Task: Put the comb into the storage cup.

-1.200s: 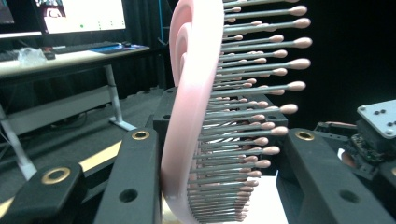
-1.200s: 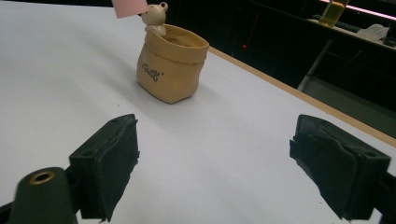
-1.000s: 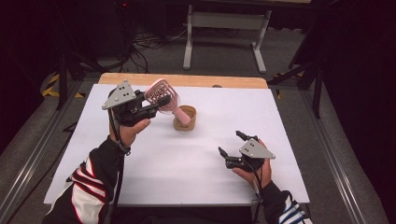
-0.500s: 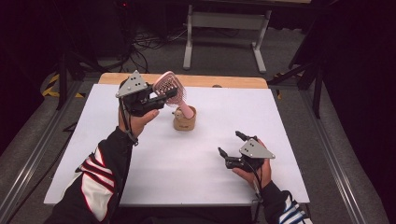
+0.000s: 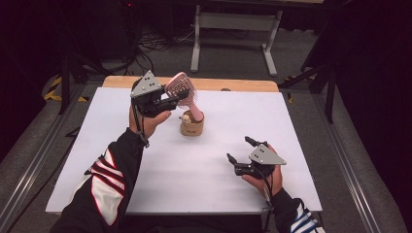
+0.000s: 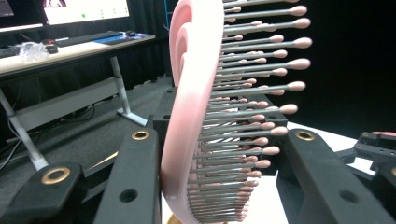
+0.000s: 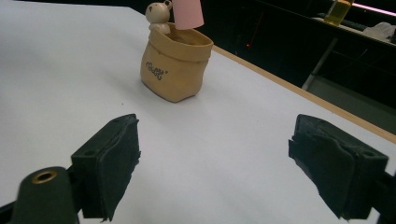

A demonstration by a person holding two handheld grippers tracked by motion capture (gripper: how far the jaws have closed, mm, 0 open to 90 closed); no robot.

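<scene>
- I see one bench (image 5: 145, 194), its white top bearing one small tan pot (image 5: 192, 127) near the middle of the far half.
- One pink hairbrush (image 5: 180, 92) stands with its handle end down in that pot; its long axis leans, the handle low at the right and the head up and to the left in the high view. In the left gripper view the bristles (image 6: 261, 88) point to the right.
- My left gripper (image 5: 170, 103) has its fingers pinching the brush head: one finger (image 6: 135, 186) lies on the smooth back, the other (image 6: 327, 182) on the bristle side.
- My right gripper (image 5: 240, 151) rests low over the near right part of the bench, fingers spread wide with nothing between them, well apart from the pot.
- One little figure (image 7: 159, 14) sits on the pot's rim.
- Against the earlier frame, my left hand and the brush head have shifted rightward and farther from me; my right hand has kept its place.
</scene>
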